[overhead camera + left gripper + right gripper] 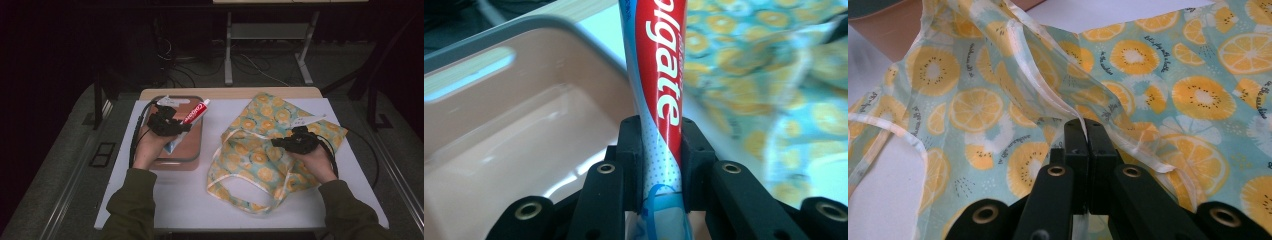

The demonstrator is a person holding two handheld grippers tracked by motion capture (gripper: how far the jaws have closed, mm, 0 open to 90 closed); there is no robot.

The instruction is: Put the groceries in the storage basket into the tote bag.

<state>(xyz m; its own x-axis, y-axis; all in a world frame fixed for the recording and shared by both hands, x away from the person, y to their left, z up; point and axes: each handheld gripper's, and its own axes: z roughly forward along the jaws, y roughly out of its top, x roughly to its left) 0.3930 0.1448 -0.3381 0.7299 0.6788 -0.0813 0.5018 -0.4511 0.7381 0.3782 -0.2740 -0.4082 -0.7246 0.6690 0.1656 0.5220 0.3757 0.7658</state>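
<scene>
Holding toothpaste tube (pixel 195 111) over pink tray (pixel 192 150) — left claw (pixel 182 127) clamped

Bare table strip (pixel 212 125) between tray (pixel 197 150) and bag (pixel 260 150) passable; front table edge open.

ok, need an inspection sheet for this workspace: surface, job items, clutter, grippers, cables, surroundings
Surface: white tabletop with a wooden far edge.
Job's things: red-and-white toothpaste tube over the shallow pink plastic tray; teal fabric bag with an orange-slice print lying beside the tray.
Clutter: nothing seen.
Grippers: left gripper shut on the tube; right gripper shut on the bag's rim.
Cables: black cable trailing from the left gripper.
Surroundings: dark floor, grey metal stand beyond the table.
</scene>
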